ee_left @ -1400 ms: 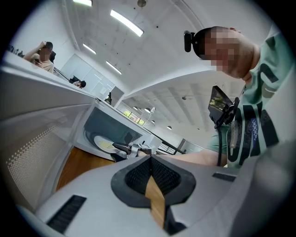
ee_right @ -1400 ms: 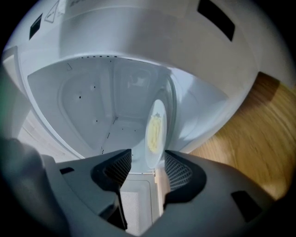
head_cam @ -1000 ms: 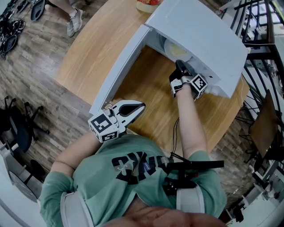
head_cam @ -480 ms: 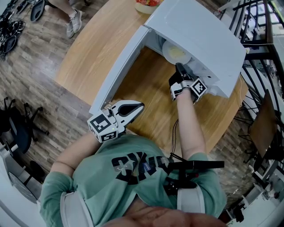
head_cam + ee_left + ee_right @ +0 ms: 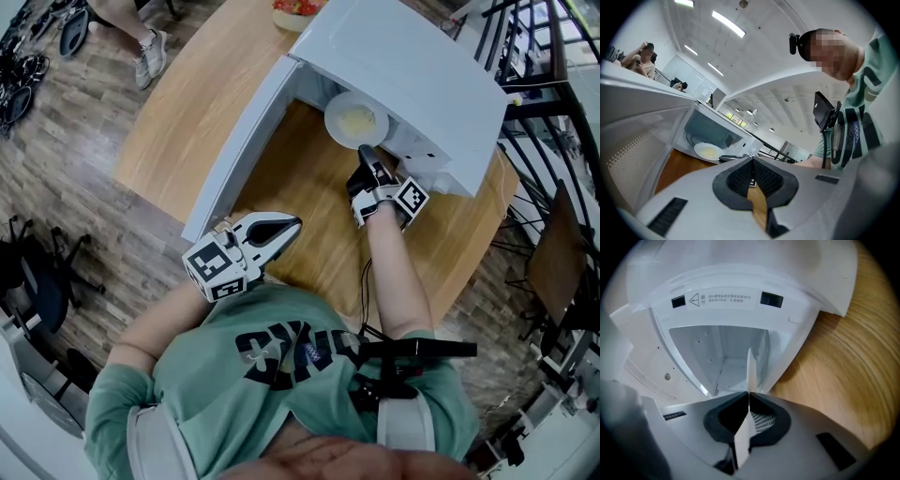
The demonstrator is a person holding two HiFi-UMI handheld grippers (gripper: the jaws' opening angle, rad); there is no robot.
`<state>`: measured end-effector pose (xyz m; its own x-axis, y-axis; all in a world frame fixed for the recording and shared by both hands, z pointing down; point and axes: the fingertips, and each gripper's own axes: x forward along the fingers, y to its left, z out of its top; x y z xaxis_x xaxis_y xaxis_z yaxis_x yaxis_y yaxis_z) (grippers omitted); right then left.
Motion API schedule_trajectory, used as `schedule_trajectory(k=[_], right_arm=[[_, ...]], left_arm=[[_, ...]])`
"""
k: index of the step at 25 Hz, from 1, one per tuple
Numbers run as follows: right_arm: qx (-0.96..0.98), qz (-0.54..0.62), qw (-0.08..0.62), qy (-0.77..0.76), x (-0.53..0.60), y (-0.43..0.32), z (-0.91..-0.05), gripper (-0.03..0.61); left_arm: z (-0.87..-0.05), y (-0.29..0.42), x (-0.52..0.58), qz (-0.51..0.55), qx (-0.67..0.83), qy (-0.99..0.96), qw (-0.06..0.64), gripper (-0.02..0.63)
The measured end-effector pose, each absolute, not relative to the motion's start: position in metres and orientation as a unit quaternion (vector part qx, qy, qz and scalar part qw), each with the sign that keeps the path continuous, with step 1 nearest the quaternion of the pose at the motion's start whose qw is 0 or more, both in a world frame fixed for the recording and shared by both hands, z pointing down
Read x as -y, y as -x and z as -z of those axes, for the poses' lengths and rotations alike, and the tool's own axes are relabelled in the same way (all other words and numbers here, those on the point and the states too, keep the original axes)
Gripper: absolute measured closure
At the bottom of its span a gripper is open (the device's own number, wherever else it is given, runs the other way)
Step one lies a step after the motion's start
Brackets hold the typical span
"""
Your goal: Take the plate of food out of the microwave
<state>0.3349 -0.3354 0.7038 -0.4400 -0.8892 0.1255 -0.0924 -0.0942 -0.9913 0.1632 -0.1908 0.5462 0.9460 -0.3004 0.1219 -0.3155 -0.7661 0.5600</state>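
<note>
Plate at the microwave mouth, rim pinched tight in the right gripper.
Open door swung wide alongside; left gripper closed on nothing near its edge, over the table. Sat deeper inside a second ago, now drawn forward.

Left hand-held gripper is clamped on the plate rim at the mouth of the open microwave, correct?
No: the right hand-held gripper is clamped on the plate rim, per the right gripper view and head view. The left hand-held gripper is shut on nothing. The rest holds.
</note>
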Motion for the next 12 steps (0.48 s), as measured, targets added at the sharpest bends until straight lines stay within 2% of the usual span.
schedule_trajectory(k=[12], right_arm=[[-0.611,0.614,0.343,0.364,0.282,-0.325,-0.671,0.563]], left_arm=[[-0.534,-0.179,0.178,-0.014,0.145,-0.945,0.294,0.614]])
